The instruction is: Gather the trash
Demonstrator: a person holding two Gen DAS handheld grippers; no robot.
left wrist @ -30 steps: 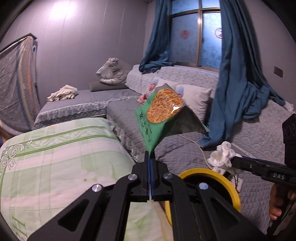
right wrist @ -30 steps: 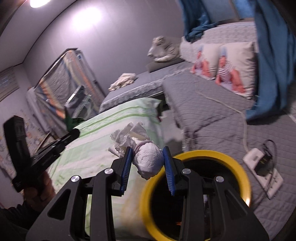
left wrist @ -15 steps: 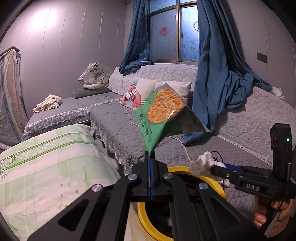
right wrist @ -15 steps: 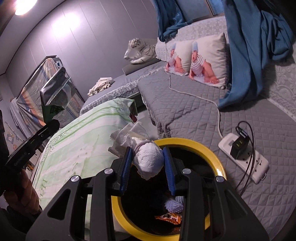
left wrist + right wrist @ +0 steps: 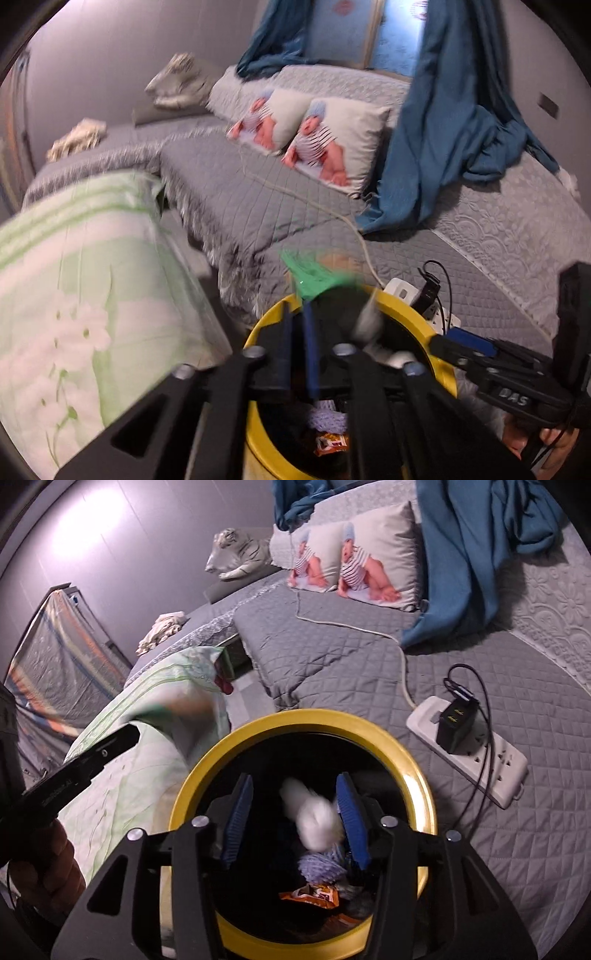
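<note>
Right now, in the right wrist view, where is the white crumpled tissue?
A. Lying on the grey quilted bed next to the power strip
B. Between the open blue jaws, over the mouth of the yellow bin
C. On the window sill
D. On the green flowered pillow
B: the white crumpled tissue shows blurred between the parted blue pads of the right gripper, above the dark opening of the yellow bin.

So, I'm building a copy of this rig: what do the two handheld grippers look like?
Both look alike. The left gripper and right gripper have matte black angular frames with cut-out slots, silver round bolts at the joints, and blue ribbed pads lining the jaws. White lettering runs along the black side arms; on the right gripper, seen from the left wrist view, it reads "DAS". A thin black cable hangs near its handle.
</note>
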